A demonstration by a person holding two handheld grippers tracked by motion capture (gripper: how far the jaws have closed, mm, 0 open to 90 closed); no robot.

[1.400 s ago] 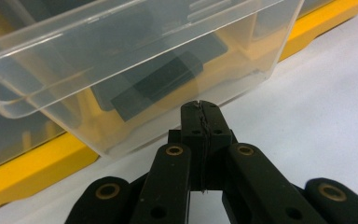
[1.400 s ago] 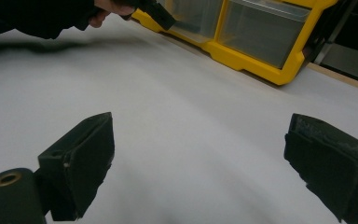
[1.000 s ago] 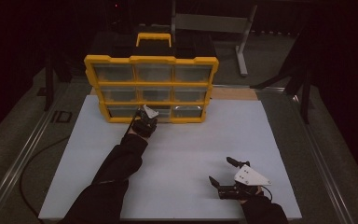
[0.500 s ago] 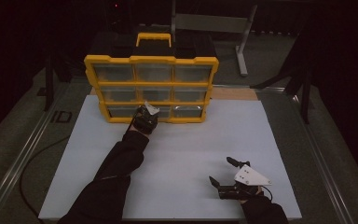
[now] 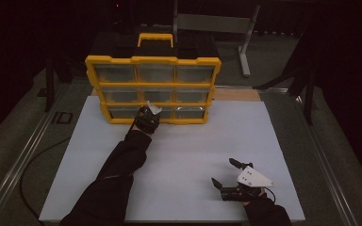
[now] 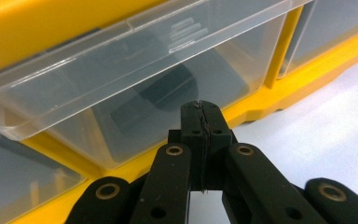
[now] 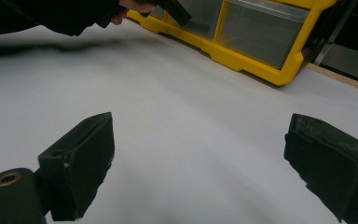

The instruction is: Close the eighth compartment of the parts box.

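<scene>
A white rectangular tabletop is lying in a dark room. High view: the yellow plastic organiser cabinet with clear drawers is standing at the far edge; the left gripper is sitting at its bottom middle drawer, the right gripper resting well apart near the front edge.

Left gripper view: jaws are pressing together, empty, just before the clear plastic drawer.

Right gripper view: jaws are standing spread over bare white surface.

Overhead plus two tongs-mounted close-ups
</scene>
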